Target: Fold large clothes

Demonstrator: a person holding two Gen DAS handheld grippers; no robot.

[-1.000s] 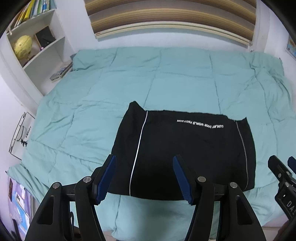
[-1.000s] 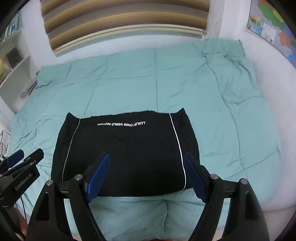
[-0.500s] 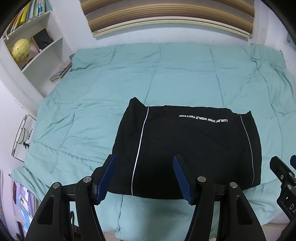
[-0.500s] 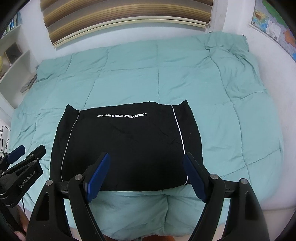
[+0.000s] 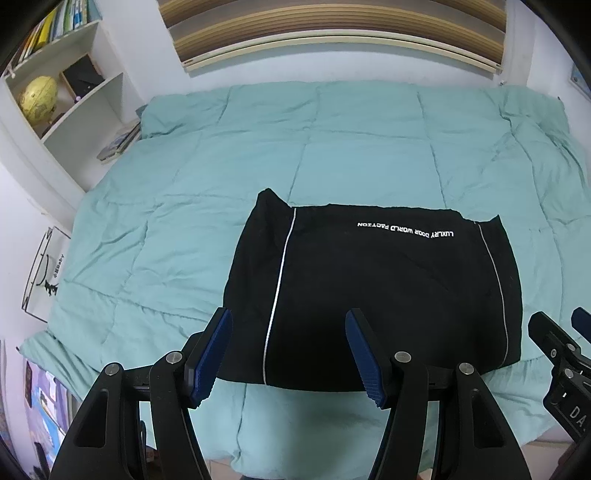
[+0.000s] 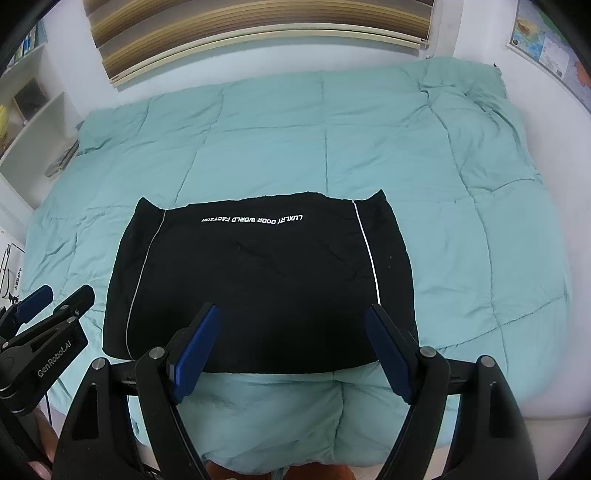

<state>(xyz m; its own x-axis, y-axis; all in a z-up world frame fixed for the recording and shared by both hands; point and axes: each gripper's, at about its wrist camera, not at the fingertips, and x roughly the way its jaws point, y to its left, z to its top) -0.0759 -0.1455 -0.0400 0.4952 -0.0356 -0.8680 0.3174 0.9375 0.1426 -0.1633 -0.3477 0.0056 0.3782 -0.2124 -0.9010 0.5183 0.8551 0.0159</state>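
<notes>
A black garment [image 5: 384,291] with white piping and white lettering lies folded into a flat rectangle on the teal quilt [image 5: 332,147], near the bed's front edge. It also shows in the right wrist view [image 6: 258,280]. My left gripper [image 5: 288,332] is open and empty, held above the garment's near left edge. My right gripper [image 6: 293,328] is open and empty, above the garment's near right part. Each gripper shows at the edge of the other's view: the right one [image 5: 557,332] and the left one [image 6: 55,299].
White shelves [image 5: 66,92] with books and a yellow globe [image 5: 37,98] stand left of the bed. A striped blind [image 5: 332,33] hangs on the far wall. A map [image 6: 546,37] hangs on the right wall. A white bag [image 5: 44,277] sits at the bed's left side.
Both grippers have drawn back and risen slightly, so the garment sits a little farther off. The garment has not moved. Both grippers stay open.
</notes>
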